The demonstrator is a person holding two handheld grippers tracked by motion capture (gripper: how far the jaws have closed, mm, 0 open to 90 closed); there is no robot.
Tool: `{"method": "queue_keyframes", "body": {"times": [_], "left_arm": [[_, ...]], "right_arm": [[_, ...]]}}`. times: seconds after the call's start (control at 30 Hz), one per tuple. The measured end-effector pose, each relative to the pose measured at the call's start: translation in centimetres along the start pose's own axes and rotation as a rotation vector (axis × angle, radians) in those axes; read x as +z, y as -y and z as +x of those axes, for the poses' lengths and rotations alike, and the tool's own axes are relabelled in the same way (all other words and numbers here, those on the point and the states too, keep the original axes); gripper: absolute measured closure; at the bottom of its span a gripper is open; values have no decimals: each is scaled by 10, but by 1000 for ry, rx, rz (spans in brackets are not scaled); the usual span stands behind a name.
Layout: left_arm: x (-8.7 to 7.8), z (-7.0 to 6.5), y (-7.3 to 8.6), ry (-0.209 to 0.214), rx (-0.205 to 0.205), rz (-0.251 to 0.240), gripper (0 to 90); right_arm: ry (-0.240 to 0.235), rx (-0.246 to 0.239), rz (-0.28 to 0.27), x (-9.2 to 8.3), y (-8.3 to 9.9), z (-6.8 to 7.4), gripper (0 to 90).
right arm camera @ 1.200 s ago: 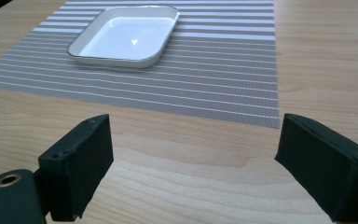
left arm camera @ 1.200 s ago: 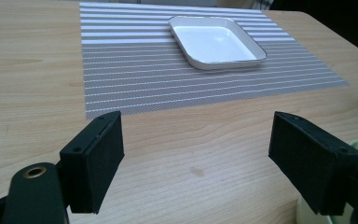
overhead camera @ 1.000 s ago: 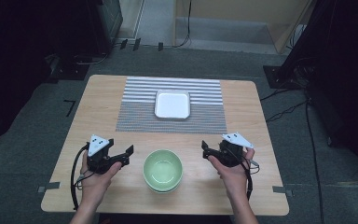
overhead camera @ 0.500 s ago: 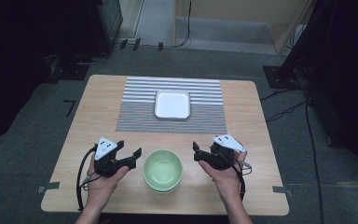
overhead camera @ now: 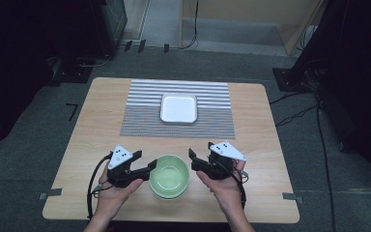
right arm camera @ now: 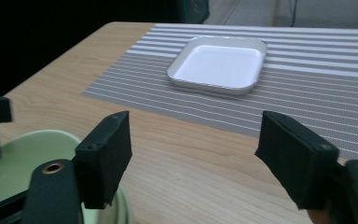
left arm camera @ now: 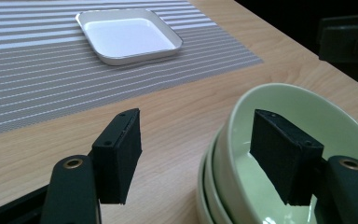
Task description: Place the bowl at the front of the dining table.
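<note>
Two green bowls (overhead camera: 169, 176) sit nested near your edge of the table (overhead camera: 270, 125), between both tools, so the main risk is lifting the stack instead of the top one; your left gripper (left arm camera: 205, 163) straddles the near rim, one jaw inside the top bowl and one outside, and the rims lie tight together, so a deep bite could grab both; a shallow bite on glazed rim could slip and drop it; jaws have just been closing but stand apart, no pad pressing yet; your right gripper (right arm camera: 193, 156) has also just been closing with nothing between its jaws, only bare wood, apart; its left jaw sits just beside the far rim, so a nudge could skate the stack into your left jaws; both hands lie low and level, palms inward, tools aimed at the bowls; white square tray (overhead camera: 178, 108) waits on the striped mat (overhead camera: 140, 121), well apart.
</note>
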State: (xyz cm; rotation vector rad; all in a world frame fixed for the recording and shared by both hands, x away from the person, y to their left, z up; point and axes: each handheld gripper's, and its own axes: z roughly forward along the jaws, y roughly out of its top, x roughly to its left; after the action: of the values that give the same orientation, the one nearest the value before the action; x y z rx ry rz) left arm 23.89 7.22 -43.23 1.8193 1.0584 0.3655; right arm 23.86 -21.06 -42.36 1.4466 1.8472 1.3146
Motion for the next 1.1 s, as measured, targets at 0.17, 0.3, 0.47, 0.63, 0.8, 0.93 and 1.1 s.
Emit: {"method": "queue_keyframes", "body": {"times": [0.17,0.3,0.47,0.63,0.8,0.93,1.1], "left_arm": [[2,-7,1,25,28,9,338],[5,-13,3,1,59,29,398],[11,-17,7,-23,86,66,467],[16,-22,11,-23,125,91,555],[18,-26,12,-31,149,97,620],[18,-29,12,-57,180,91,699],[14,-28,9,-71,184,60,768]], "right_arm": [[-50,1,5,0,1,6,364],[-72,14,21,2,6,10,433],[-112,28,48,5,8,12,455],[-181,9,139,12,13,17,476],[-200,-4,164,16,17,21,532],[-200,-31,201,20,22,26,599],[-186,-60,230,24,28,30,687]]}}
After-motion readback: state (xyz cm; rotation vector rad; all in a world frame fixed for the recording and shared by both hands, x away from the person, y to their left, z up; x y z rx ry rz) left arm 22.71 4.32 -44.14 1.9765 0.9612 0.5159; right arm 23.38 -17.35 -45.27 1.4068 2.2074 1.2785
